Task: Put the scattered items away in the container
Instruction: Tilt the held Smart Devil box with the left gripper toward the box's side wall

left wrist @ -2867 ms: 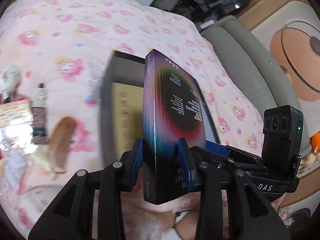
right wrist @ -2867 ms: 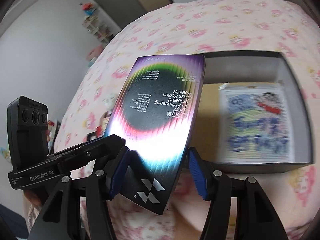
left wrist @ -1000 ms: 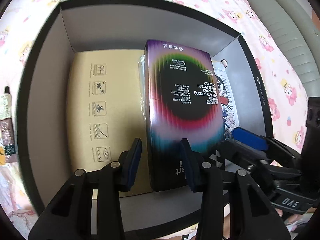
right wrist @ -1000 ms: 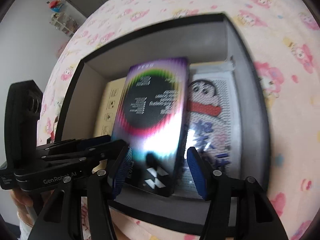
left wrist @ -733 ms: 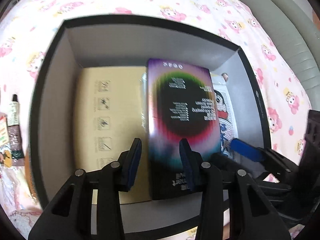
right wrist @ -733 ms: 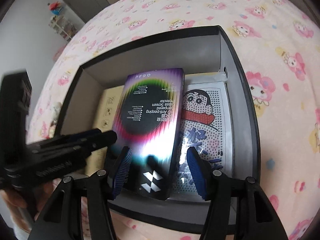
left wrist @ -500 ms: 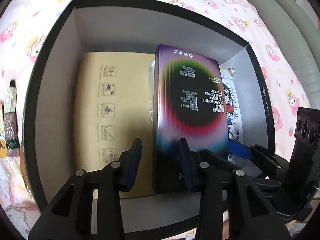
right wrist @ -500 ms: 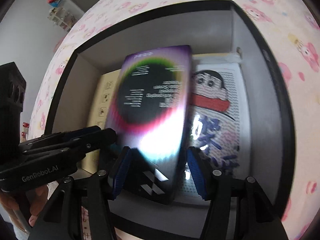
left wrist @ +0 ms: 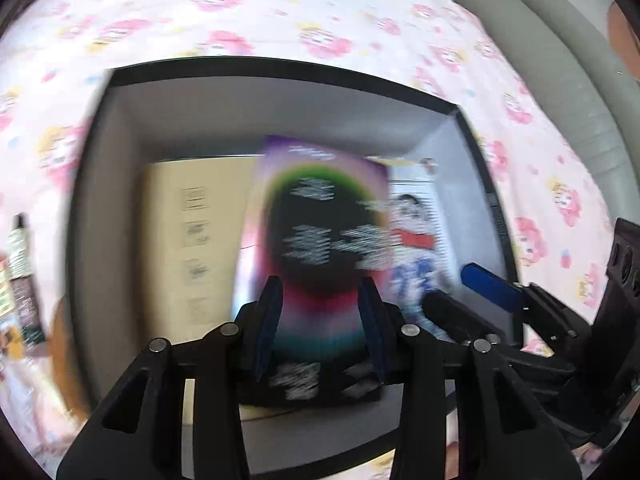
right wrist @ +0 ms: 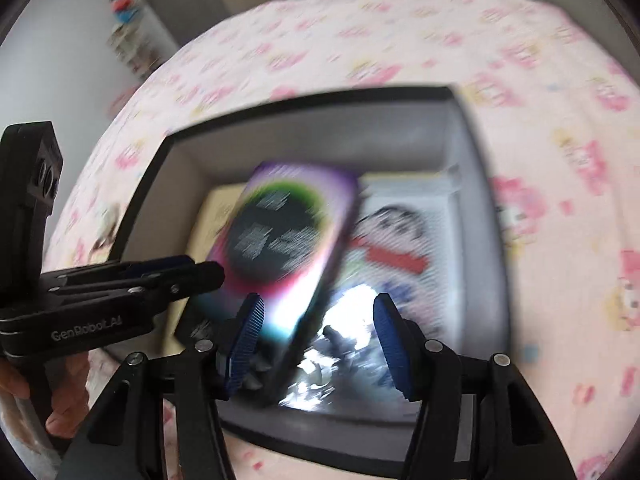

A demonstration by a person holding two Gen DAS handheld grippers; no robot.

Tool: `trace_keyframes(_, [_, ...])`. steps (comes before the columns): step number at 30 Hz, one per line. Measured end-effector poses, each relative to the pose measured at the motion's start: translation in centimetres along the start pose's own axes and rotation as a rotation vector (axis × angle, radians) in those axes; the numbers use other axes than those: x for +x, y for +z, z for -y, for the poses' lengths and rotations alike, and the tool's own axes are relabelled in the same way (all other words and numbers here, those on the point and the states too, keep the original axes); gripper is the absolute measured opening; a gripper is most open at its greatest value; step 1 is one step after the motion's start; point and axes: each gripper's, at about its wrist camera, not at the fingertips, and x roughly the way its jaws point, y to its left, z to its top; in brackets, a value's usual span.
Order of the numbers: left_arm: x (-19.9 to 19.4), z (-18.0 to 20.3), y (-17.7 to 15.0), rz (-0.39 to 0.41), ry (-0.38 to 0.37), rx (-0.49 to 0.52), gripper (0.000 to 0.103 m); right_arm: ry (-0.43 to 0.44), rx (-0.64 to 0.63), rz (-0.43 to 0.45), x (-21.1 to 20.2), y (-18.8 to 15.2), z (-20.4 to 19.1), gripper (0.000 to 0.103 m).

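Screen-protector box (left wrist: 316, 216) is smeared by blur in both views, so its print can't be read and its lower end is hidden behind the tools. It sits tilted inside the container (left wrist: 280, 76).

Left of the container a tube (left wrist: 20, 248) is cut off at the frame edge. Pink cartoon-print bedding (left wrist: 280, 8) lies under it and all around. Right of it is something padded and grey (left wrist: 560, 80).

Inside the container, left to right: a tan flat pack (left wrist: 192, 240), the tilted box over the middle, and a cartoon-character packet (left wrist: 416, 236).

Left gripper (left wrist: 319, 320) has its pads apart over the box's face, not pinching it. Right gripper (right wrist: 316, 340) is apart too, with the box's edge running between the pads and clear of the right-hand one.
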Motion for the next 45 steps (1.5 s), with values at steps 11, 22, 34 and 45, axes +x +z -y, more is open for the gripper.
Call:
trace_keyframes(11, [5.6, 4.4, 1.9, -0.054, 0.001, 0.078, 0.037, -0.15, -0.035, -0.008, 2.4, 0.5, -1.9, 0.054])
trace_keyframes(22, [4.8, 2.2, 1.7, -0.059, 0.174, 0.032, 0.037, -0.064, -0.113, -0.058, 1.8, 1.1, -3.6, 0.054])
trace_keyframes(34, [2.7, 0.0, 1.8, -0.034, 0.128, -0.003, 0.036, 0.097, -0.015, -0.24, 7.7, 2.5, -2.9, 0.054])
trace_keyframes(45, [2.3, 1.5, 3.0, -0.012, 0.041, 0.041, 0.037, 0.004, -0.056, -0.119, 3.5, 2.1, -3.0, 0.055])
